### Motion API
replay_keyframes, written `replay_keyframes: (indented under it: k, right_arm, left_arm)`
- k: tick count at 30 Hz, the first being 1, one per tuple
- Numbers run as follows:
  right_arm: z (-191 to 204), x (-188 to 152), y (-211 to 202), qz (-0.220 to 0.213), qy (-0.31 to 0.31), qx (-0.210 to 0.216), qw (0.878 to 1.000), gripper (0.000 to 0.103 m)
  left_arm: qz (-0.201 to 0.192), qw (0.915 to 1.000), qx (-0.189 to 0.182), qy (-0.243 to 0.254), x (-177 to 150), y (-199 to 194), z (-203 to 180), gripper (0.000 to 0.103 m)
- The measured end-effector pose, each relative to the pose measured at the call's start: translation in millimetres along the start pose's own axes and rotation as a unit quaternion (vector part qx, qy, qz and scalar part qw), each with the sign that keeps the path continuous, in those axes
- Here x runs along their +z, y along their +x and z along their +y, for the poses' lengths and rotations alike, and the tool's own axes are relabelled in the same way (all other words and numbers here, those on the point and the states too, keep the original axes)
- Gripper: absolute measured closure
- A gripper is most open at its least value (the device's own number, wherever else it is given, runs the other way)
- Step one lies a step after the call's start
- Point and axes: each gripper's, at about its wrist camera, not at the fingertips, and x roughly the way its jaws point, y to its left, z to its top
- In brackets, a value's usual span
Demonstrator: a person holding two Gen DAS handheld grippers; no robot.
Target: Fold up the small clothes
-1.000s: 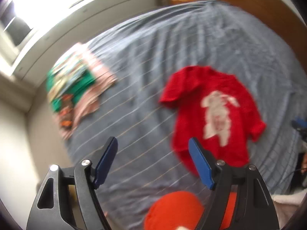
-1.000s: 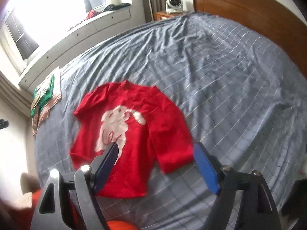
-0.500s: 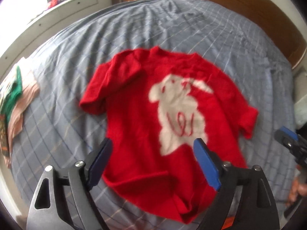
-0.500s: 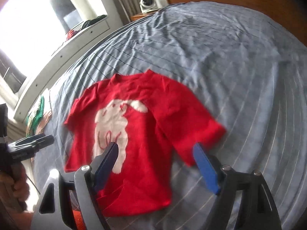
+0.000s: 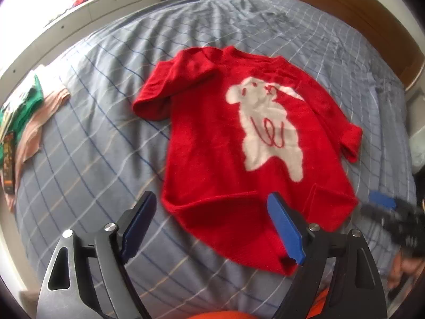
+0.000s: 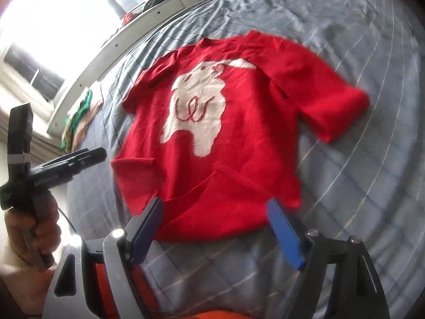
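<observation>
**Red sweater: folding hasn't really started**

Both tools are empty right now. The left hand-held gripper has its blue fingers spread wide and hovers over the near hem of the red sweater, nothing between the pads. Same story for the right hand-held gripper: spread apart, hanging just above the hem, pinching nothing. From the right wrist view you can also see the left tool off to the side, gripped in a bare hand.

The sweater lies face up around the middle of the bed, white animal print showing, collar pointing at the headboard end and hem toward the near edge. One sleeve is bunched and doubled under itself on the window side, the other lies out flat toward the opposite edge. The hem is a bit rumpled.

So my read is zero folds made on this one; sleeves and body all still to go. Over at the window-side edge there's a small stack of clothes, green and pink, looks already folded.
</observation>
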Motion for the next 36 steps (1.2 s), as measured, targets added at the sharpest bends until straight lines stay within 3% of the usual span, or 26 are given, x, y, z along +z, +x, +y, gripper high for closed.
replay_keyframes:
  k: [2, 4, 7, 10, 11, 12, 14, 15, 17, 20, 23, 25, 26, 27, 28, 29, 30, 31, 32, 35, 36]
  right_arm:
    - [-9, 5, 2, -0.001, 0.01, -0.017, 1.0, 0.024]
    - [-13, 10, 8, 0.008, 0.013, -0.012, 1.0, 0.024]
    - [2, 18, 31, 0.054, -0.054, 0.049, 0.996, 0.025]
    - [22, 21, 58, 0.085, -0.14, 0.028, 0.986, 0.026]
    - [27, 20, 68, 0.093, -0.158, 0.033, 0.982, 0.026]
    - [29, 19, 78, 0.106, -0.166, 0.037, 0.98, 0.031]
    - [24, 15, 91, 0.123, -0.157, 0.025, 0.98, 0.067]
    - [21, 11, 93, 0.13, -0.153, 0.025, 0.979, 0.102]
    - [19, 1, 76, 0.111, -0.166, 0.025, 0.98, 0.103]
    - [10, -28, 25, 0.075, -0.192, 0.028, 0.978, 0.103]
    - [-8, -62, -3, 0.081, -0.196, 0.02, 0.977, 0.103]
    - [-23, -76, -9, 0.088, -0.173, 0.005, 0.981, 0.101]
    - [-26, -73, -10, 0.087, -0.163, 0.003, 0.983, 0.1]
    - [-27, -71, -10, 0.082, -0.154, 0.005, 0.985, 0.096]
    - [-25, -61, -8, 0.072, -0.147, 0.002, 0.986, 0.084]
    - [-23, -50, -7, 0.06, -0.147, -0.005, 0.987, 0.075]
    - [-15, -37, -3, 0.043, -0.151, -0.01, 0.987, 0.053]
    - [-4, -21, 4, 0.025, -0.165, -0.01, 0.986, 0.033]
    - [7, -7, 13, 0.019, -0.182, -0.007, 0.983, 0.031]
    - [31, 20, 56, 0.057, -0.21, -0.02, 0.976, 0.032]
    - [35, 23, 73, 0.078, -0.217, -0.032, 0.973, 0.045]
  left_arm:
    - [0.011, 0.9999, -0.009, 0.0, -7, 5, 2, 0.015]
    - [0.015, 0.9989, -0.023, 0.037, -8, 18, -3, 0.015]
    - [0.024, 0.9934, -0.038, 0.105, 1, 52, -4, 0.016]
    - [0.047, 0.9863, -0.063, 0.145, 3, 78, -8, 0.017]
    - [0.067, 0.9828, -0.075, 0.155, 0, 89, -10, 0.023]
    - [0.08, 0.9815, -0.077, 0.156, -3, 97, -12, 0.05]
    - [0.104, 0.9772, -0.089, 0.162, -14, 104, -14, 0.094]
    - [0.094, 0.9774, -0.095, 0.164, -17, 98, -12, 0.096]
    - [0.062, 0.9787, -0.128, 0.148, -22, 70, 5, 0.098]
    - [0.032, 0.979, -0.149, 0.135, -42, 31, 40, 0.098]
    - [0.057, 0.9811, -0.121, 0.14, -67, 28, 67, 0.092]
    - [0.085, 0.9843, -0.101, 0.117, -81, 37, 85, 0.09]
    - [0.091, 0.9858, -0.099, 0.101, -84, 39, 92, 0.085]
    - [0.088, 0.9877, -0.104, 0.077, -84, 39, 99, 0.072]
    - [0.078, 0.989, -0.11, 0.06, -83, 36, 102, 0.065]
    - [0.063, 0.99, -0.12, 0.039, -80, 32, 105, 0.048]
    - [0.045, 0.9904, -0.13, 0.018, -76, 28, 106, 0.031]
    - [0.034, 0.9902, -0.135, 0.004, -73, 26, 106, 0.024]
    - [0.031, 0.9896, -0.14, -0.012, -68, 30, 103, 0.012]
    - [0.082, 0.9839, -0.146, -0.062, -62, 63, 94, 0.013]
    - [0.103, 0.9802, -0.153, -0.072, -63, 72, 95, 0.026]
